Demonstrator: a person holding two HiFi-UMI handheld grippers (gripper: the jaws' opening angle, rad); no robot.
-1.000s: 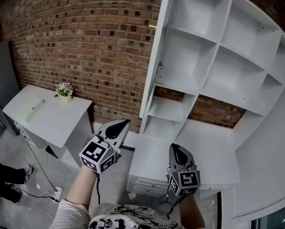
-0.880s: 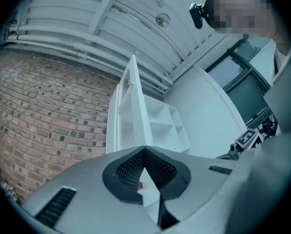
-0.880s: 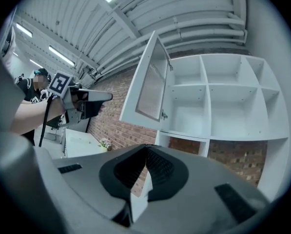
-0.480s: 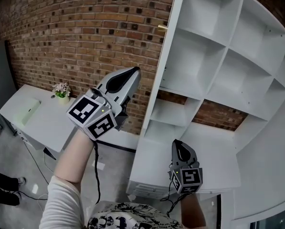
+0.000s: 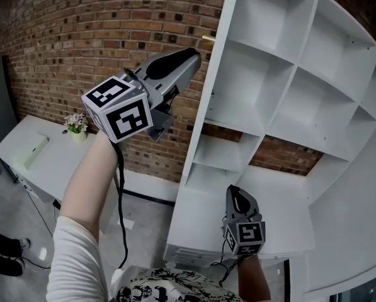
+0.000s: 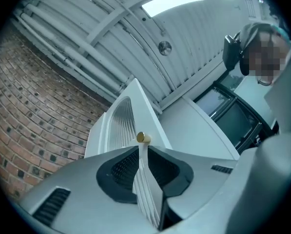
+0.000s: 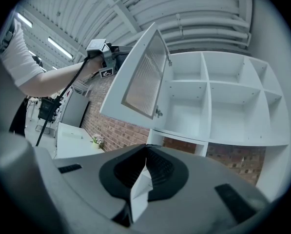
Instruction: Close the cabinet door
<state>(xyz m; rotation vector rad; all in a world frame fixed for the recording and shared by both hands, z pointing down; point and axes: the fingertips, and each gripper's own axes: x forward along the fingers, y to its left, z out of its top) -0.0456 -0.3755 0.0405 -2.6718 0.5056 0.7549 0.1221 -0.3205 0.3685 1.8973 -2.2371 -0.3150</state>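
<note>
The white cabinet (image 5: pixel 288 61) stands open-fronted against the brick wall. Its door (image 5: pixel 213 87) swings out toward me and shows edge-on, with a small brass knob (image 5: pixel 207 38) near its top. In the right gripper view the door (image 7: pixel 138 77) shows its ribbed glass panel. My left gripper (image 5: pixel 191 58) is raised just left of the door edge, a little below the knob. Its jaws are opening by a narrow gap with nothing between them; the knob (image 6: pixel 143 137) shows just beyond the tips (image 6: pixel 143 150). My right gripper (image 5: pixel 233 192) hangs low over the white unit, shut and empty.
A white desk (image 5: pixel 30 156) with a small potted plant (image 5: pixel 76 123) stands at the left by the brick wall (image 5: pixel 112 30). A white drawer unit (image 5: pixel 194 225) sits under the cabinet. Someone's shoes (image 5: pixel 5 263) show at the lower left on the floor.
My left gripper has risen from waist height to beside the door edge near the knob. The right gripper has barely moved.
</note>
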